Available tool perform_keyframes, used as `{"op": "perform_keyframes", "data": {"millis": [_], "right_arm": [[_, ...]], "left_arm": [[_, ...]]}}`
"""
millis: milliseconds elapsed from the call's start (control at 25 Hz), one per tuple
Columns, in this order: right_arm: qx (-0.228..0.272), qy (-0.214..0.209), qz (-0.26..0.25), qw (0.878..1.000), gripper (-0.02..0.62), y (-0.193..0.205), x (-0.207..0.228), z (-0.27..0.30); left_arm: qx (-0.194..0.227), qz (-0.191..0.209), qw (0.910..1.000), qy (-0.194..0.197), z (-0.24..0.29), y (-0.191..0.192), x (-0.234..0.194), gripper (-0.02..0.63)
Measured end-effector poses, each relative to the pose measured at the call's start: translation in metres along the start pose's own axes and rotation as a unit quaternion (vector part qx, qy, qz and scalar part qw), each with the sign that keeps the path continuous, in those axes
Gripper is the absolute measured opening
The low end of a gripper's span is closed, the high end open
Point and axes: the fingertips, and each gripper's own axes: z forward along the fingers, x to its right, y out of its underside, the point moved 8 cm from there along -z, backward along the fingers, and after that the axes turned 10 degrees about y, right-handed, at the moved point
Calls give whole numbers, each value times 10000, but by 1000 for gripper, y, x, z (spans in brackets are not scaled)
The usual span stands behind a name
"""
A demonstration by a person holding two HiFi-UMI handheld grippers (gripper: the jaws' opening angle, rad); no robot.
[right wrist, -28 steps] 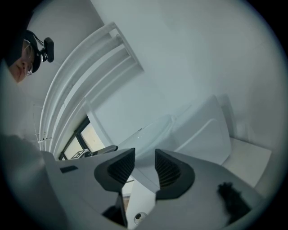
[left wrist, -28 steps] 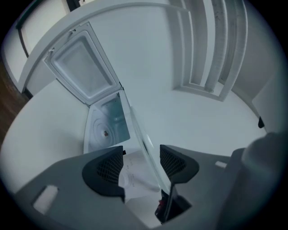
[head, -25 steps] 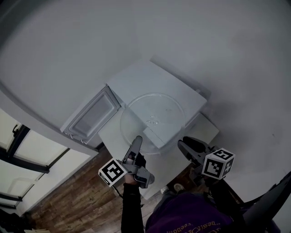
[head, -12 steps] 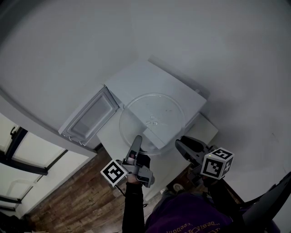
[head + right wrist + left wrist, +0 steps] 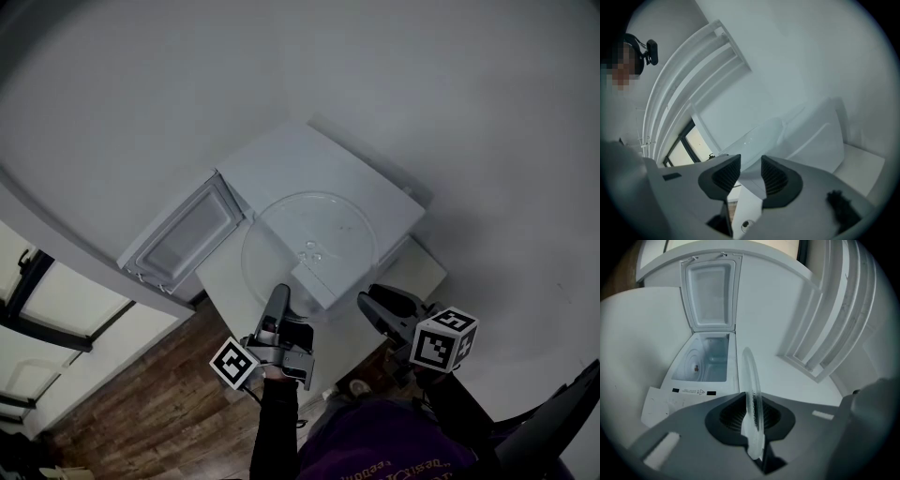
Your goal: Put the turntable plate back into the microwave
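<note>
Since a second ago the left tool (image 5: 279, 294) has rolled about its own line, so its marker cube now hangs lower beneath it, and its jaws have drawn in from wide apart. They are closing now on the near rim of the glass turntable plate (image 5: 309, 248). In the left gripper view the plate stands edge-on between the ribbed pads (image 5: 735, 416), which pinch the rim from both sides. The plate itself has barely shifted.

From that grip the plate reaches away from the left tool, out over the front corner of the white microwave (image 5: 323, 173). It is not inside the oven. Ahead of the left tool's jaws and a little to their left, the microwave door (image 5: 711, 291) is swung fully open. The bare cavity (image 5: 710, 362) shows behind it, with a small drive hub (image 5: 696, 367) in the middle of its floor.

The right tool (image 5: 746, 174) hangs just beside the left one, on the plate's other side. Its jaws stand apart with nothing between them, and the plate's rim lies beyond their tips without touching them. The microwave sits on a white desk (image 5: 223, 274), which runs below both tools.
</note>
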Motion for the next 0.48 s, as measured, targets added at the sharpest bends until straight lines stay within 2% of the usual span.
{"op": "perform_keyframes", "data": {"millis": [200, 480], "right_arm": [[-64, -149, -204, 9997, 132, -2, -6, -2], [-70, -636, -813, 9946, 132, -11, -25, -6]], "left_arm": [[458, 14, 9989, 50, -17, 6, 4, 35], [1124, 440, 9922, 305, -56, 12, 30, 35]]}}
